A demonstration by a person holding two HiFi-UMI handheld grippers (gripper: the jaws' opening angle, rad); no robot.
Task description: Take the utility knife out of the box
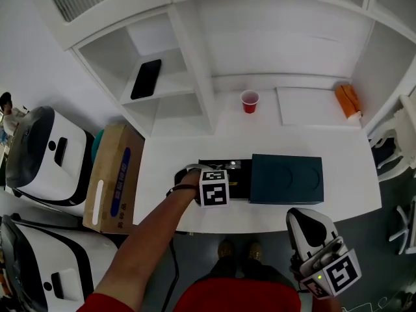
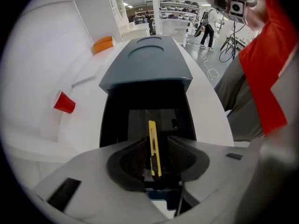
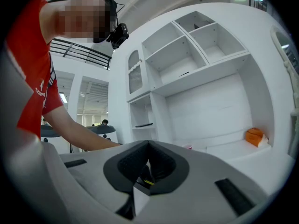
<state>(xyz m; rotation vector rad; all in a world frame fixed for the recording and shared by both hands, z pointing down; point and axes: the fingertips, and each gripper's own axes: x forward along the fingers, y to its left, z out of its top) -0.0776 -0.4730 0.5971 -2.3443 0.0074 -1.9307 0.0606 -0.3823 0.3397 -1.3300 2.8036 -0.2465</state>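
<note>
Left gripper point(image 2: 155, 139): my jaws stood spread astride utility knife point(image 2: 153, 149) in box point(image 2: 147, 66).
Right gripper point(image 3: 148, 144): jaws were pressed together.
Red cup point(image 1: 249, 101): stood well apart.

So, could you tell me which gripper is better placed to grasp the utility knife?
Left. The left gripper hangs over the open box, jaws apart astride the yellow utility knife. The right gripper sits beyond the front edge of the table, clear of the box.

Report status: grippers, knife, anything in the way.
Left gripper open, fingers straddling knife. Knife lying in open box. Right gripper shut, empty. Nothing over knife.
</note>
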